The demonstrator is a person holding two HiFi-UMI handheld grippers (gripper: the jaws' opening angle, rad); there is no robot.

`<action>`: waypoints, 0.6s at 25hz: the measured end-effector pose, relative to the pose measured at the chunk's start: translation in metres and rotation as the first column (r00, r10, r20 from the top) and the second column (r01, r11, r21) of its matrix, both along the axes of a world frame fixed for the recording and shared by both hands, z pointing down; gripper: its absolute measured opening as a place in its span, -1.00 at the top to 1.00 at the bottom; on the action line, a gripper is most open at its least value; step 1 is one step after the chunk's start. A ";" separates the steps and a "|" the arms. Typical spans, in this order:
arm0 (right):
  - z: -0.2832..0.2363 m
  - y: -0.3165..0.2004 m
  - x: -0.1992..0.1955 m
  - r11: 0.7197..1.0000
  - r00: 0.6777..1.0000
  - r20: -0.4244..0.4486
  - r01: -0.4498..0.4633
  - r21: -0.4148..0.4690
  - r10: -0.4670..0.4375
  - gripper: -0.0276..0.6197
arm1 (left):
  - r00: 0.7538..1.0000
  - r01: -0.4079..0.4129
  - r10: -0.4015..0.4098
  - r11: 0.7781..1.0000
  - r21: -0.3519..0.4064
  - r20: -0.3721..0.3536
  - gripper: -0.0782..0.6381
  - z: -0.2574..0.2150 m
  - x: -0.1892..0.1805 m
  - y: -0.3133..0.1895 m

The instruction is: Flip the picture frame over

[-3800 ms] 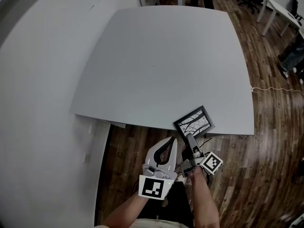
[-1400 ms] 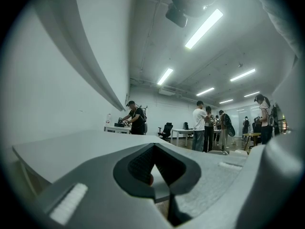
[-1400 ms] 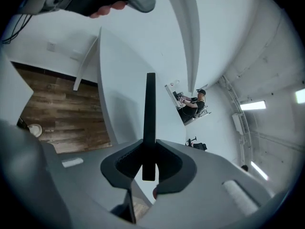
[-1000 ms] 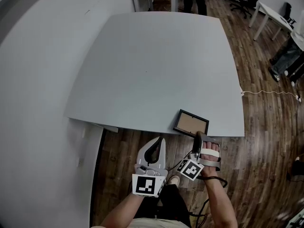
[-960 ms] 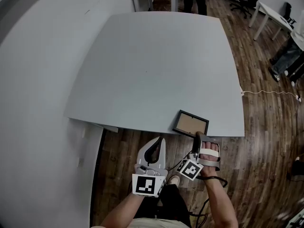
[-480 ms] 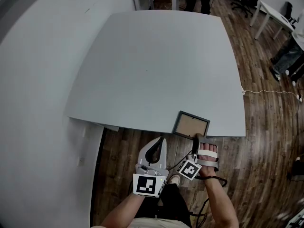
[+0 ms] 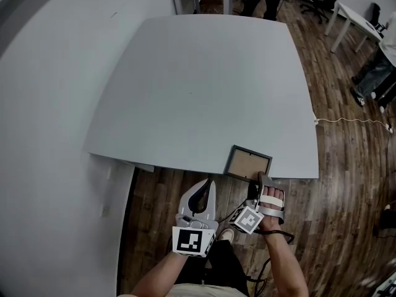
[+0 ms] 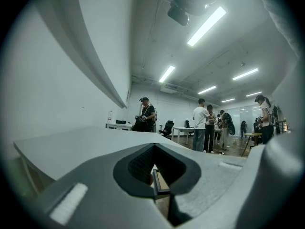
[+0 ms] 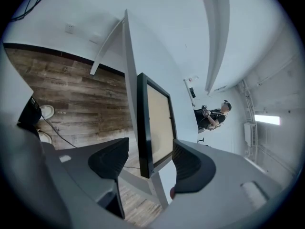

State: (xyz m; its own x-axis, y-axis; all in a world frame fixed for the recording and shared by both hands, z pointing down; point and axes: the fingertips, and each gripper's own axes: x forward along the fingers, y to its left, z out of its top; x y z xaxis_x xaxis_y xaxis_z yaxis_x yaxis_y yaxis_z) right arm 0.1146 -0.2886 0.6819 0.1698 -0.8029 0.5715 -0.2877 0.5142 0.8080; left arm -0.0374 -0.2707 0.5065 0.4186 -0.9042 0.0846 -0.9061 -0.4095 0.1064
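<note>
The picture frame (image 7: 248, 164) lies flat at the table's near edge with its brown backing up, black rim around it. In the right gripper view the frame (image 9: 152, 123) shows edge-on, its near corner between the two jaws with a gap on each side. My right gripper (image 7: 254, 187) (image 9: 150, 157) is open and its jaws have just been opening; the pads do not press on the frame. My left gripper (image 7: 210, 183) (image 8: 153, 146) is shut on nothing and hangs level below the table's edge, left of the frame.
The grey table (image 7: 204, 85) fills the middle, with a white wall (image 7: 43, 135) to its left and wooden floor (image 7: 346, 166) to the right. A cable (image 7: 352, 121) lies on the floor. Desks, chairs and several people (image 8: 202, 125) stand at the far end.
In the oldest frame the frame was tilted, picture side up, in my right gripper at the table's edge; now it lies back up. Over the last second it stayed put. The left gripper kept still.
</note>
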 end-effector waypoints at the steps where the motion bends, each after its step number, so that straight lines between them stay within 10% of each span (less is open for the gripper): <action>1: -0.004 0.002 -0.001 1.000 1.000 0.026 -0.006 0.002 0.006 -0.06 | 1.000 -0.001 0.001 1.000 -0.008 0.006 0.78 0.001 -0.001 0.001; 7: -0.059 0.011 -0.008 0.993 0.941 0.332 -0.090 0.074 0.061 -0.07 | 1.000 0.007 -0.006 0.999 0.043 -0.001 0.78 -0.021 -0.008 -0.005; 11: -0.118 0.021 -0.004 0.969 0.712 0.695 -0.227 0.097 0.097 0.05 | 1.000 0.002 -0.002 0.997 0.071 0.003 0.78 -0.039 -0.010 -0.005; 15: -0.172 0.033 -0.002 0.945 0.505 0.863 -0.291 0.148 0.020 0.30 | 1.000 -0.008 0.008 0.995 0.097 0.003 0.78 -0.059 -0.011 -0.002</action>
State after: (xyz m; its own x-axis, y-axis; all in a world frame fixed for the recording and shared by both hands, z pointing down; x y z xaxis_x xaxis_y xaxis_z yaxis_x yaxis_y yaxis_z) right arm 0.1130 -0.2557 0.5095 -0.1448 -0.9417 0.3038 -0.9514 0.2168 0.2186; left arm -0.0480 -0.2723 0.4471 0.4254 -0.9050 -0.0021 -0.9031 -0.4247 0.0639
